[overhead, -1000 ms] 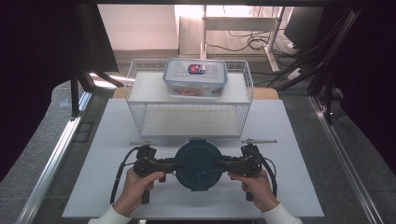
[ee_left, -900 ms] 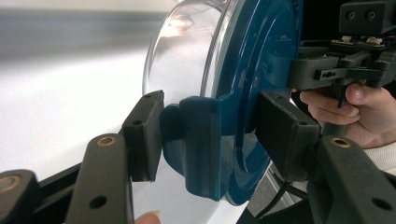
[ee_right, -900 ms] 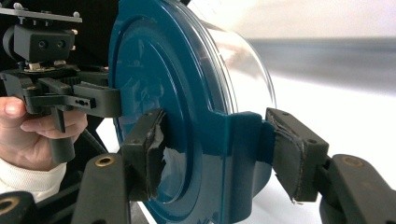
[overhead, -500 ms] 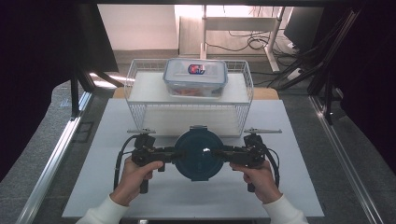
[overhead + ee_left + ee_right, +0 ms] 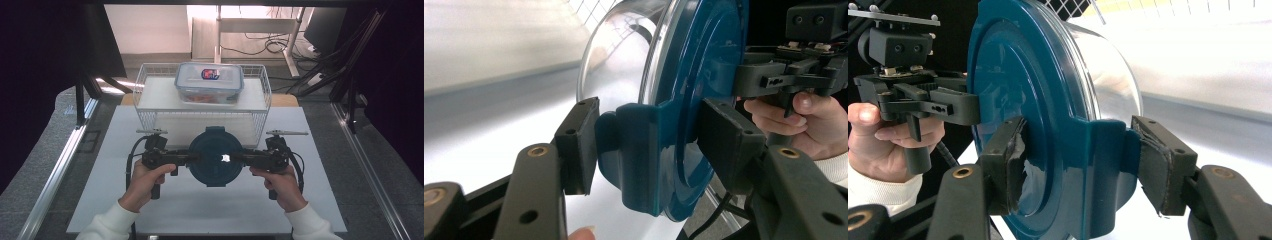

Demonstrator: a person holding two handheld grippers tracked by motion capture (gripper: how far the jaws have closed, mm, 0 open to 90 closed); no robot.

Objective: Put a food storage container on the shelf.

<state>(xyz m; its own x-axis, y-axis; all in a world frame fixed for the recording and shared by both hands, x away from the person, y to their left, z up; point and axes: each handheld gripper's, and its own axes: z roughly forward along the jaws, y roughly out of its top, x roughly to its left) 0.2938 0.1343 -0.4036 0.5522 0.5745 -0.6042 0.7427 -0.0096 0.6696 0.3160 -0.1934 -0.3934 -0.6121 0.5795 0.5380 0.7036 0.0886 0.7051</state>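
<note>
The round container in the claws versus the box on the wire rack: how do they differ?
The round container has a dark teal lid; the box has a clear lid with a label. The round container is clamped by its side tabs between the left claw and right claw; the box rests on the wire rack. Both have clear bodies.

Glossy blue plastic lid (image 5: 215, 157)

The high view looks forward and down on the desk (image 5: 100, 200). Both gripper views look very near at the round container (image 5: 694, 100) from opposite sides.
</note>
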